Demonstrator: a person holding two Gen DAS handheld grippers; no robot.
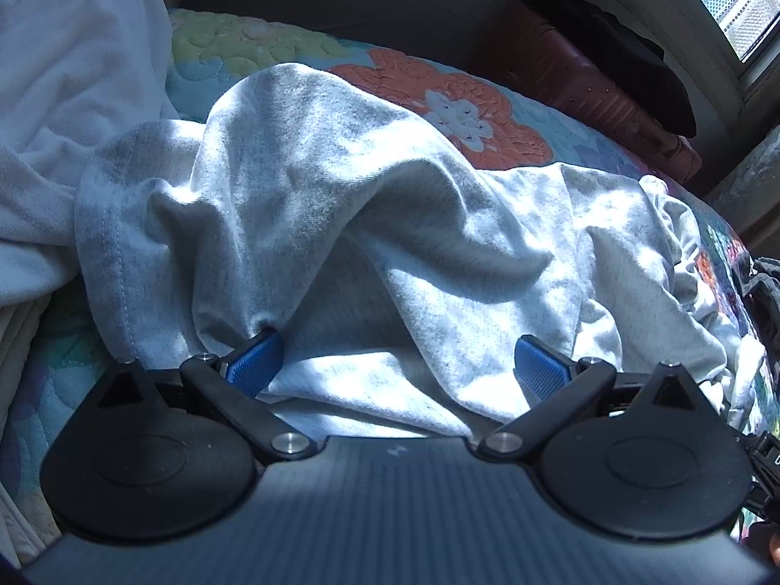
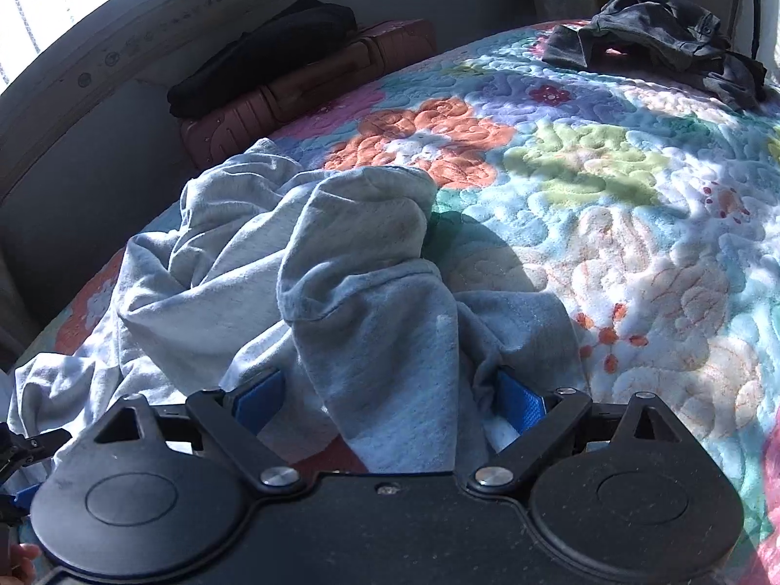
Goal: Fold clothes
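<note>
Open ground: you have a wide bare stretch of the floral quilt on the bed, right of and beyond the grey garment, where a gripper could pass low. Obstacle, centre: the grey garment lies heaped in raised folds straight ahead of both grippers, its cloth between the spread jaws of each. Obstacle, your left: a bunched white cloth piles against the garment's edge. Obstacle, far edge: a reddish suitcase with black clothing on top stands just beyond the bed, under the window. Obstacle, far right corner: a dark crumpled garment lies on the quilt, well apart from the grey heap.
</note>
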